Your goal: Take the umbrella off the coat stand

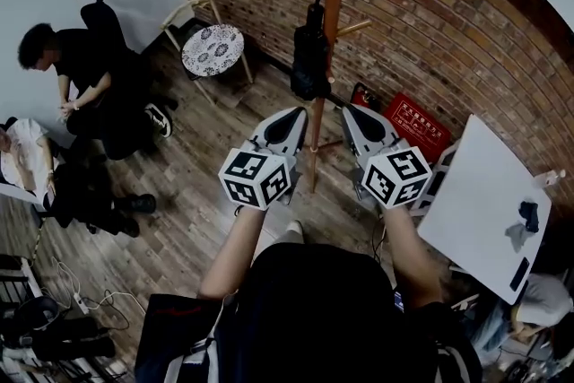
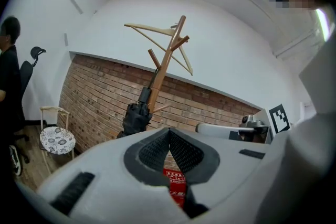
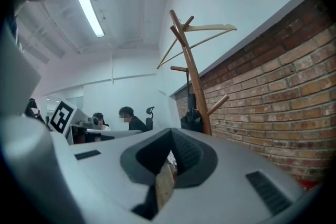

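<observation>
A black folded umbrella [image 1: 310,49] hangs on the wooden coat stand [image 1: 336,4] in front of the brick wall. It also shows on the stand's pole in the left gripper view as the umbrella [image 2: 135,115] beside the coat stand [image 2: 165,63], and in the right gripper view as the umbrella [image 3: 192,119] on the coat stand [image 3: 191,71]. My left gripper [image 1: 296,115] and right gripper [image 1: 354,112] are held side by side, level, pointing at the stand and short of the umbrella. Both are shut and hold nothing: left gripper [image 2: 169,134], right gripper [image 3: 171,132].
A wooden hanger [image 2: 157,31] hangs at the stand's top. A chair with a round patterned seat [image 1: 213,49] stands left of the stand, and a red sign [image 1: 417,123] leans on the wall. A white table [image 1: 480,202] is at right. People [image 1: 81,76] sit at left.
</observation>
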A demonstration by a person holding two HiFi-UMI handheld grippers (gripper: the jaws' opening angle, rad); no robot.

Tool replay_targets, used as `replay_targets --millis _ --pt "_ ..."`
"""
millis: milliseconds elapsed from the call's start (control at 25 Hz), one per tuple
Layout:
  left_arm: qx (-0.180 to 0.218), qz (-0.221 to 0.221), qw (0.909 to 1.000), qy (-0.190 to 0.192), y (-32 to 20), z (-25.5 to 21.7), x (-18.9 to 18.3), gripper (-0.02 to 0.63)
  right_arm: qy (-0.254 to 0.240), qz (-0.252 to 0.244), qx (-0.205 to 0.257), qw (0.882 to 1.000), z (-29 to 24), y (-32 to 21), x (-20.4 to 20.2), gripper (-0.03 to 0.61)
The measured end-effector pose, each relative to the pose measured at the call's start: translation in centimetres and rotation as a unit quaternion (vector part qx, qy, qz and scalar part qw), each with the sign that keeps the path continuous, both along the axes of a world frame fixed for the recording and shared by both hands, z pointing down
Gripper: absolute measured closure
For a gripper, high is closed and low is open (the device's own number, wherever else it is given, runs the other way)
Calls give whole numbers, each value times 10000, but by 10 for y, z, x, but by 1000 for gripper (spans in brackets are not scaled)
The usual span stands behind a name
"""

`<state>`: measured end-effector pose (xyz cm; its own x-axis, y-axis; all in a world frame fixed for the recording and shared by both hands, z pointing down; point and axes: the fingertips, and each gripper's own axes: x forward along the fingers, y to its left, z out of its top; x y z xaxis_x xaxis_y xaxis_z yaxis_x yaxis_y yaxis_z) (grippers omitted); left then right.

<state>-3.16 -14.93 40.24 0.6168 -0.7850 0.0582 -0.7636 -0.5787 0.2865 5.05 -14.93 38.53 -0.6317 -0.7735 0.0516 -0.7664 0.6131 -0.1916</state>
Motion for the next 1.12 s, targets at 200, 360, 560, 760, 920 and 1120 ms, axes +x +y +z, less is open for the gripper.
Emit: replay_targets --millis 200,360,560,760,920,1120 --pt "-48 186 9998 59 -16 1 -7 595 55 131 -70 9999 1 -12 -9 551" --pt "-82 268 9996 80 -24 4 -13 595 121 183 -122 9997 5 -20 -16 551" --pt "-83 414 9990 130 -31 4 -23 595 142 323 -145 9993 5 -27 -27 551" --pt "-108 540 9981 291 -37 10 -32 595 144 444 -105 9989 10 -31 -34 549" --pt "-174 695 9968 349 -35 14 -26 595 242 509 -171 9983 18 -32 -30 549" --pt "-239 775 9960 374 -39 15 -21 595 229 537 -150 9982 18 -37 -28 549"
